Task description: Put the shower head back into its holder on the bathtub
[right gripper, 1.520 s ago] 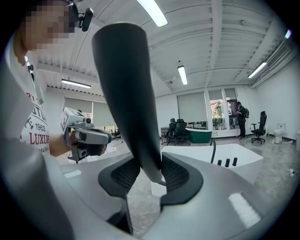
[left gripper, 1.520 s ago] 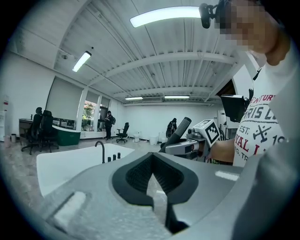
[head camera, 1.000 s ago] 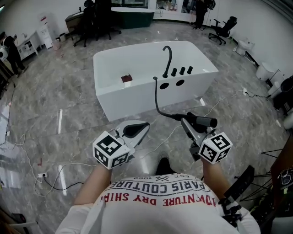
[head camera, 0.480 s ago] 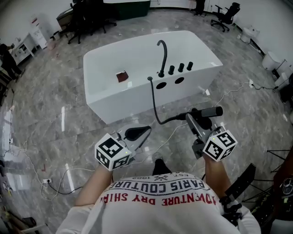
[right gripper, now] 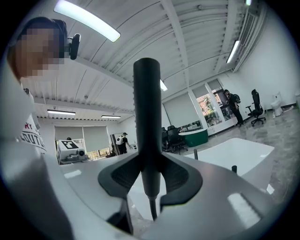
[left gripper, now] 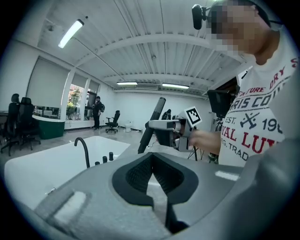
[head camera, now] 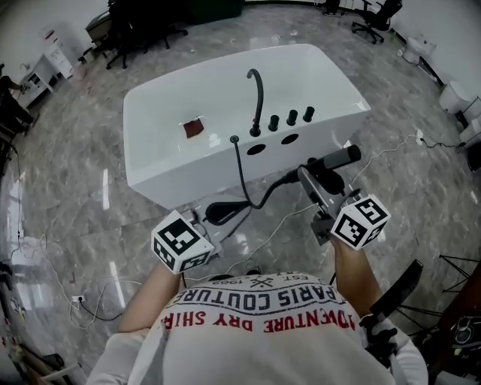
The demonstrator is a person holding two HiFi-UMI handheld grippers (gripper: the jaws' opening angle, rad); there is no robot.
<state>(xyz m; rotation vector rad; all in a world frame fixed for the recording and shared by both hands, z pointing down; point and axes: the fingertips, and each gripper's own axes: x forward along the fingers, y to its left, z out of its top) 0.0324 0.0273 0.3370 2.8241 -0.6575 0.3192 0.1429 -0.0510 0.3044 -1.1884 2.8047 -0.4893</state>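
Note:
The white bathtub [head camera: 165,162] stands ahead of me in the head view, with a black curved faucet [head camera: 256,101] and three black knobs [head camera: 291,117] on its near rim. Two dark oval openings [head camera: 255,149] sit on that rim, and a black hose [head camera: 244,177] runs from it to the black shower head [head camera: 334,159]. My right gripper [head camera: 314,180] is shut on the shower head's handle [right gripper: 146,117], which stands upright between the jaws in the right gripper view. My left gripper [head camera: 222,213] is shut and holds nothing, close to the tub's near wall. The left gripper view shows the tub [left gripper: 42,168] and faucet [left gripper: 84,150].
A small red-brown object [head camera: 194,128] lies in the tub. White cables [head camera: 90,301] trail over the grey marble floor on both sides. A black stand [head camera: 394,293] is by my right elbow. Office chairs [head camera: 143,22] stand behind the tub.
I have stepped toward the bathtub, which now lies closer under both grippers. The right gripper has carried the shower head forward to the tub's near rim. Both jaws kept their state.

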